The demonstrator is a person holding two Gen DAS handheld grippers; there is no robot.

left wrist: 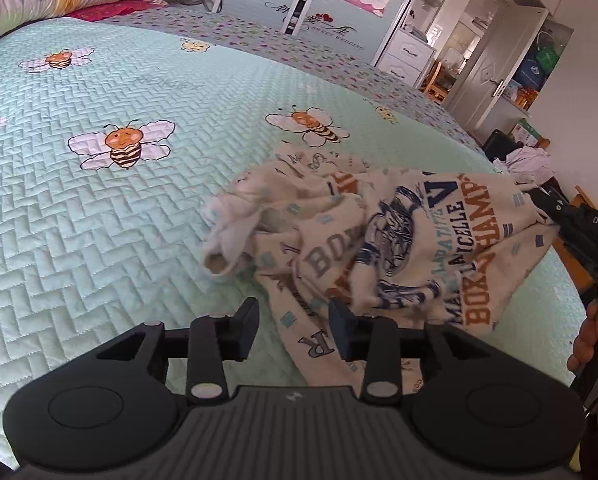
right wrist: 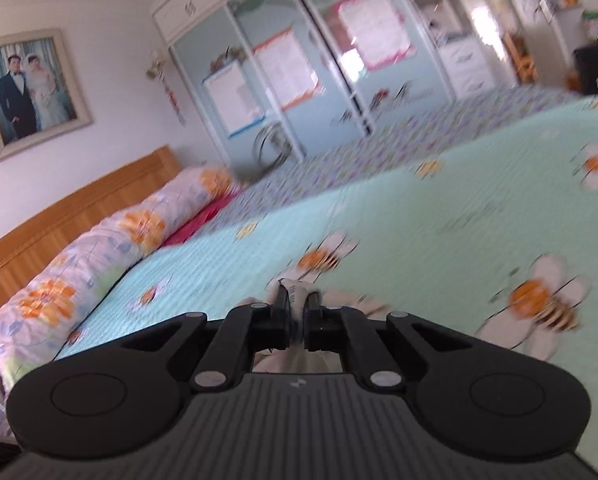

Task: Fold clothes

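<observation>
A crumpled cream garment [left wrist: 399, 240] printed with blue and orange letters lies on the mint bee-patterned bedspread [left wrist: 99, 240]. My left gripper [left wrist: 295, 330] hovers over its near edge, jaws open, a strip of the cloth lying below and between the fingers with no pad pressing on it. My right gripper [left wrist: 537, 196] comes in from the right and pinches the garment's right edge, lifting it off the bed. In the right wrist view, which is blurred, the right gripper [right wrist: 297, 314] is shut on a fold of the cream cloth [right wrist: 299, 292].
A rolled floral quilt [right wrist: 99, 256] and a wooden headboard [right wrist: 59, 216] lie at the bed's head. A mirrored wardrobe [right wrist: 291, 64] stands beyond the far side. A person's hand [left wrist: 595, 340] holds the right gripper's handle. Clutter [left wrist: 527, 160] sits past the bed's right edge.
</observation>
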